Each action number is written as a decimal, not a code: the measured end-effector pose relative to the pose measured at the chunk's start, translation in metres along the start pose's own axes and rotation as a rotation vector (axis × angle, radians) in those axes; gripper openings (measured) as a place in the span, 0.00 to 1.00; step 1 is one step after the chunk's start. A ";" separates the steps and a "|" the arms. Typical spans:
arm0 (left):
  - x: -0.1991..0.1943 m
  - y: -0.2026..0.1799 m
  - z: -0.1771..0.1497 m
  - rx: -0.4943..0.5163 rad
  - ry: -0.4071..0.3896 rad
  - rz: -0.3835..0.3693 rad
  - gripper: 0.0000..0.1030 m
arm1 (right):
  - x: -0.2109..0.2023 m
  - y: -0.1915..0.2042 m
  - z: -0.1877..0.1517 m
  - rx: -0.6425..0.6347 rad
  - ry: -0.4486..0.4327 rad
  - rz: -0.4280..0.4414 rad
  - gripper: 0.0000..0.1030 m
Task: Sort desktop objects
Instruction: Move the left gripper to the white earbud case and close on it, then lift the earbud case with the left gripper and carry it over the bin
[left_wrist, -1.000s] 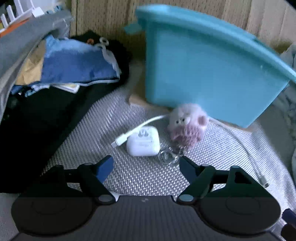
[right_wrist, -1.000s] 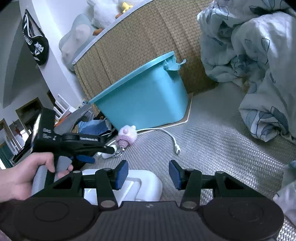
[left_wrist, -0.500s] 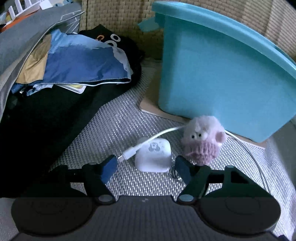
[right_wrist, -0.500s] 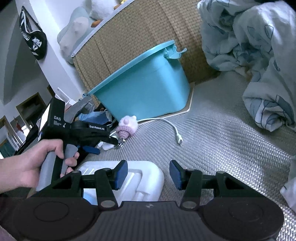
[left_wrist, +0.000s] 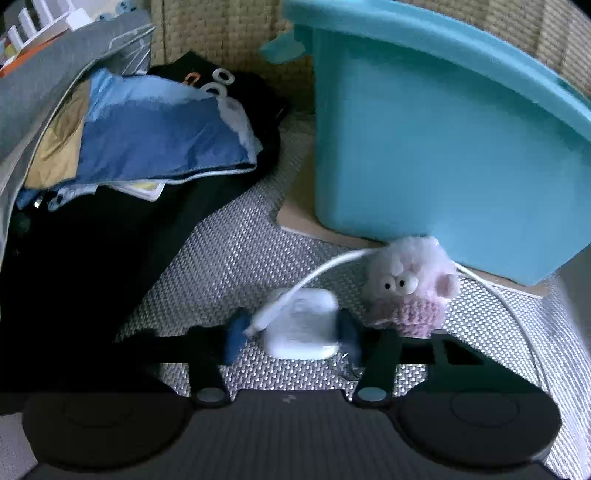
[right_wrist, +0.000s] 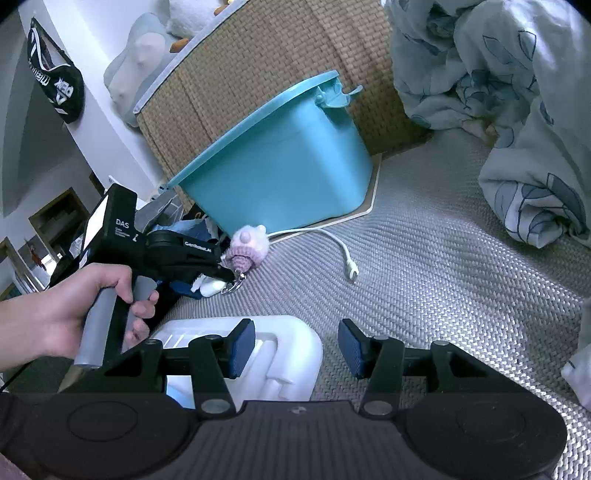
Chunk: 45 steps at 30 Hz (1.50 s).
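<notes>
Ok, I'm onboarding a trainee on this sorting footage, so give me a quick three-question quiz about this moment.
1. True or false: the left gripper has its fingers on either side of the white earbud case.
2. What lies across that case? A) the white cable B) a pen
3. The right gripper is open and holds ____.

Key: 1 true; 2 A; 3 nothing
</notes>
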<state>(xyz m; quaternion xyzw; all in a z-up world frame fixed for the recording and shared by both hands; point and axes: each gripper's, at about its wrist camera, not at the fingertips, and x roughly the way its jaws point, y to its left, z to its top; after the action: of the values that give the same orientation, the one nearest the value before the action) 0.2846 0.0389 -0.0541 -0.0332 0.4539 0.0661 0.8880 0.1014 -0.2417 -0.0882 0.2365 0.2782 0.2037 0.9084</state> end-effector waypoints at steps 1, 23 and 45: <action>-0.001 0.000 0.000 0.000 0.002 -0.002 0.46 | -0.001 0.000 0.000 0.002 -0.002 -0.001 0.53; -0.067 0.037 -0.008 -0.054 -0.104 -0.052 0.46 | -0.001 0.001 0.000 0.003 -0.007 -0.009 0.54; -0.137 0.000 0.034 0.101 -0.235 -0.110 0.46 | 0.004 -0.001 0.001 -0.008 0.011 -0.022 0.54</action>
<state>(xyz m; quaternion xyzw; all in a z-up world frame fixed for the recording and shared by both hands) 0.2327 0.0309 0.0768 -0.0055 0.3470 -0.0023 0.9378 0.1051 -0.2406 -0.0895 0.2290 0.2849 0.1961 0.9099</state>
